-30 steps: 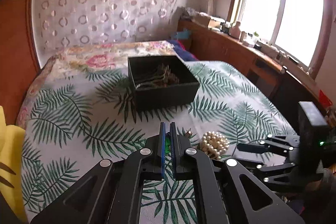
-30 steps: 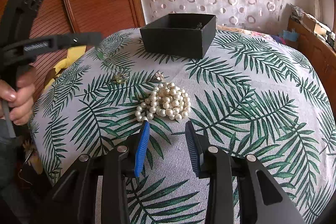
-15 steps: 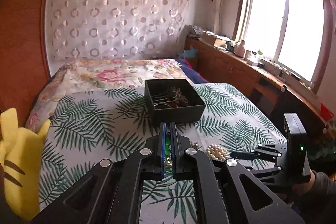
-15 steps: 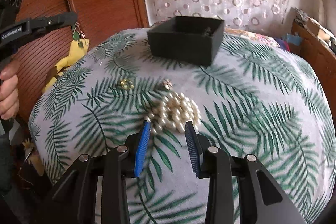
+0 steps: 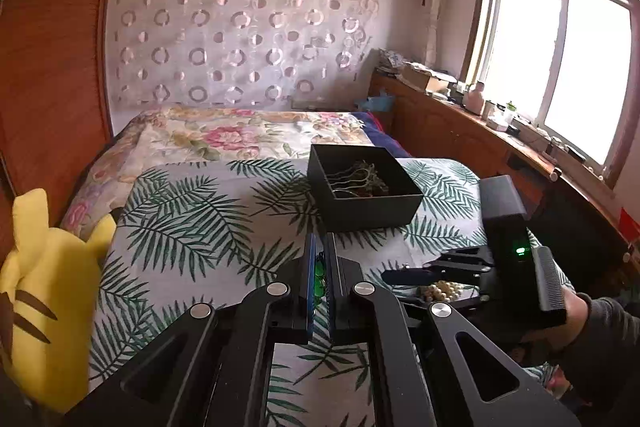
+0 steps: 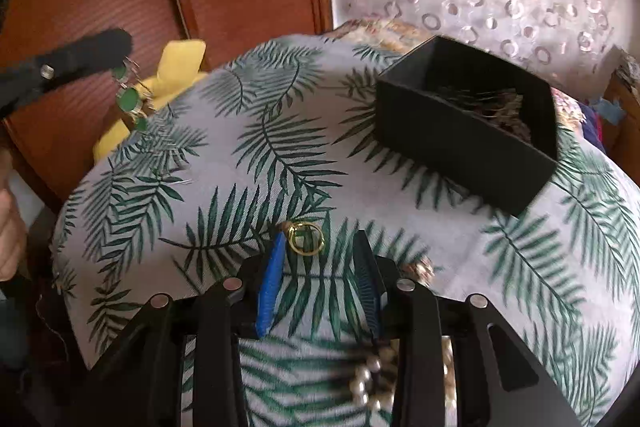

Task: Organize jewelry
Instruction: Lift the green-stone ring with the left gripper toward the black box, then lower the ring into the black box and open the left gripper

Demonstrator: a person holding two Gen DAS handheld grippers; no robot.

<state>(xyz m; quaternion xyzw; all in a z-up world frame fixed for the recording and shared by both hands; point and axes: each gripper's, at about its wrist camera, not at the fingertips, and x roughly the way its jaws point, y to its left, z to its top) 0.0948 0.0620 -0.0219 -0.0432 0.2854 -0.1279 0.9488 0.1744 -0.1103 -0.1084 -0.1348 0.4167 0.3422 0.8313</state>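
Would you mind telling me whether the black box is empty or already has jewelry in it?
Not empty. The black box stands open-topped, and a tangle of thin chains lies on its floor.

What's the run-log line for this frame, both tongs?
left tongs: shut on green-stone chain, lifted | right tongs: open over gold ring | black square box: holds jewelry | white pearl strand: on cloth

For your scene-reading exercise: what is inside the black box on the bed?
The black box holds a tangle of thin chains or necklaces, seen through its open top. Single pieces cannot be told apart, and anything beneath the tangle is covered.
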